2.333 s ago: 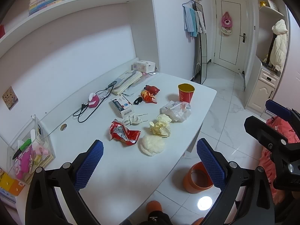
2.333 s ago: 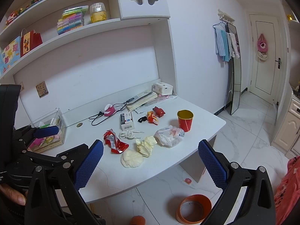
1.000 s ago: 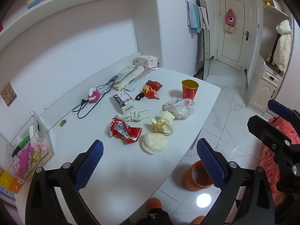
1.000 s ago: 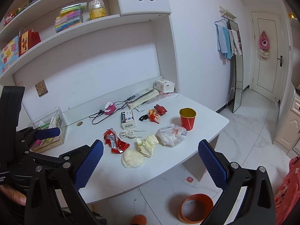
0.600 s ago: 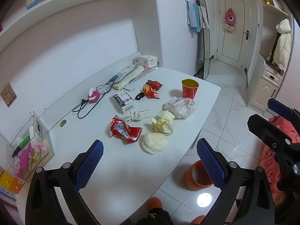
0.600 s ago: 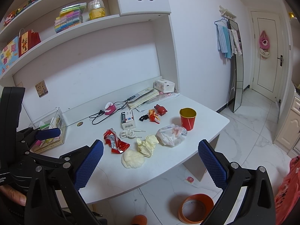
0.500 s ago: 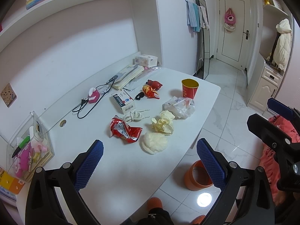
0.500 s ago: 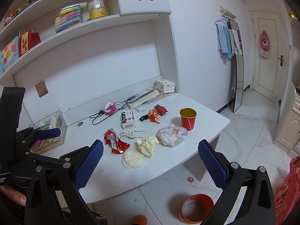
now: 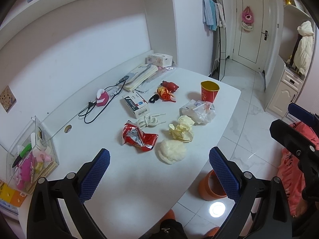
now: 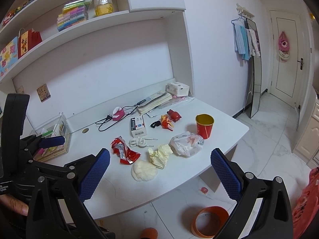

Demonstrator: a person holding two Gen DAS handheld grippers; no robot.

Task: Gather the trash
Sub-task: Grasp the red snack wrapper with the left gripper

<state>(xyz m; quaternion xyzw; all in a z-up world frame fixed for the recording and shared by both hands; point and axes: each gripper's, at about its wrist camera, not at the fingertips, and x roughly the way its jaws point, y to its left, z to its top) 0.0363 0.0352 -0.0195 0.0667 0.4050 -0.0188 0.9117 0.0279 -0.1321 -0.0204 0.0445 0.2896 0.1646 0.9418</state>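
Observation:
Trash lies on the white desk (image 9: 111,179): a red crumpled wrapper (image 9: 137,136), a pale round wad (image 9: 171,152), yellow crumpled paper (image 9: 182,130), a clear plastic bag (image 9: 199,110), a red-and-yellow wrapper (image 9: 165,93) and a red paper cup (image 9: 208,91). The same items show in the right wrist view: wrapper (image 10: 123,150), wad (image 10: 144,171), paper (image 10: 160,154), bag (image 10: 186,143), cup (image 10: 204,126). An orange bin (image 9: 210,185) stands on the floor by the desk; it also shows in the right wrist view (image 10: 209,221). My left gripper (image 9: 159,171) and right gripper (image 10: 160,176) are open, empty, held above and short of the trash.
A white boxed item (image 9: 136,104), a knotted white cord (image 9: 148,120), a black cable (image 9: 95,107), books (image 9: 139,75), a tissue box (image 9: 160,59) and a clear organiser (image 9: 30,155) sit on the desk. Shelves hang above the desk (image 10: 79,16). A mirror (image 10: 254,69) and door (image 10: 287,55) stand far right.
Both grippers have drifted slightly forward towards the desk; nothing on the desk has moved and both stay open.

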